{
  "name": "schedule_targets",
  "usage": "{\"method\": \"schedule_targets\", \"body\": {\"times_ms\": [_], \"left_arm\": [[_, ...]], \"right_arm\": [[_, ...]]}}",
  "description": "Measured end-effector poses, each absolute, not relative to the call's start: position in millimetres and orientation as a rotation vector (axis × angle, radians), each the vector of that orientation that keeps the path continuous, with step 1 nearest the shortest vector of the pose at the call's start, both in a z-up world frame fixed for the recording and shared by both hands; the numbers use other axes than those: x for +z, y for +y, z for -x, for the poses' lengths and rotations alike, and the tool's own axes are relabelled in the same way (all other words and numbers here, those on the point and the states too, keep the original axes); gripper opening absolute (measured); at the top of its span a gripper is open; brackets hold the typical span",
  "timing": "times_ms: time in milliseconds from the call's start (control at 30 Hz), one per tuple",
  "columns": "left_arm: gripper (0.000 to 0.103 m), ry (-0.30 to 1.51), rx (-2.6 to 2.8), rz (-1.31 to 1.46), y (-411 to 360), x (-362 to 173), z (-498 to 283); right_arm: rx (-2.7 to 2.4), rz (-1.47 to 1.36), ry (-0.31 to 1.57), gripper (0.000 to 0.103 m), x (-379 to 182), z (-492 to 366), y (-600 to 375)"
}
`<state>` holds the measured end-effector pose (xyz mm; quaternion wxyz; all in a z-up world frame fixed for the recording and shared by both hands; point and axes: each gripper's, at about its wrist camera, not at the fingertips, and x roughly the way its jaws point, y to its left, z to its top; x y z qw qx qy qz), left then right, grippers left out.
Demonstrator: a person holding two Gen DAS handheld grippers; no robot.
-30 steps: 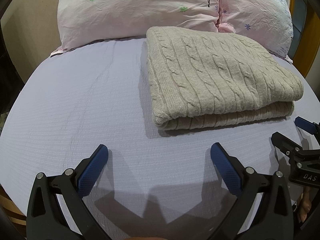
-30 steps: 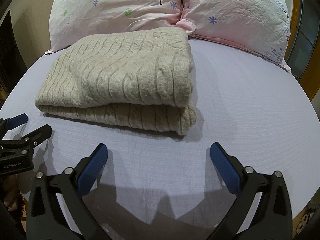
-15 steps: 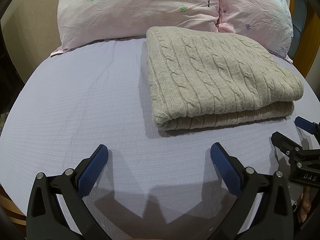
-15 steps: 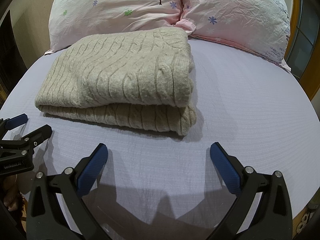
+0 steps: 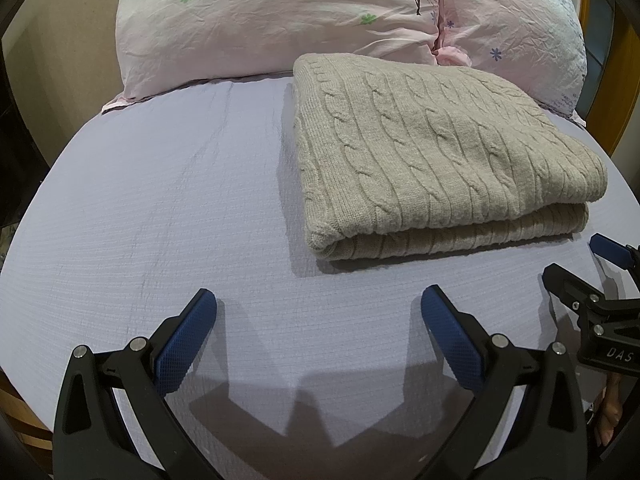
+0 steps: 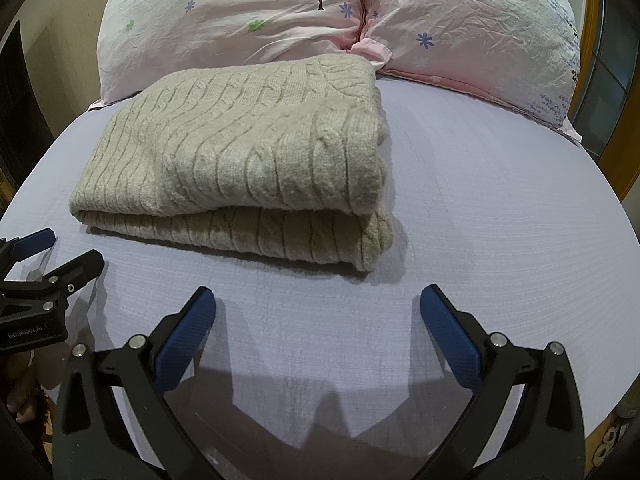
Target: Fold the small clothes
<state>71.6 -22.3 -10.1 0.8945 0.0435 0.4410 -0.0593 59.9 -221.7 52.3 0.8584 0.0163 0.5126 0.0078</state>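
Note:
A beige cable-knit sweater [image 5: 436,152] lies folded in a neat rectangle on the lilac bed sheet [image 5: 160,200]. It also shows in the right wrist view [image 6: 240,160], left of centre. My left gripper [image 5: 318,312] is open and empty, held over the sheet just in front of the sweater's near left corner. My right gripper [image 6: 318,312] is open and empty, in front of the sweater's near right corner. Each gripper shows at the edge of the other's view: the right one [image 5: 580,264] and the left one [image 6: 60,252].
Two pink flowered pillows [image 5: 280,20] [image 6: 480,24] lie at the head of the bed behind the sweater. A wooden bed frame [image 5: 628,60] runs along the right side. Bare sheet [image 6: 500,200] spreads right of the sweater.

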Motion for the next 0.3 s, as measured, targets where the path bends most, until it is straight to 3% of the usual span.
{"method": "schedule_targets", "body": {"times_ms": [300], "left_arm": [[0.102, 0.912, -0.126, -0.092, -21.1, -9.2, -71.8]], "right_arm": [[0.015, -0.034, 1.076, 0.101, 51.7, -60.1, -221.2]]}}
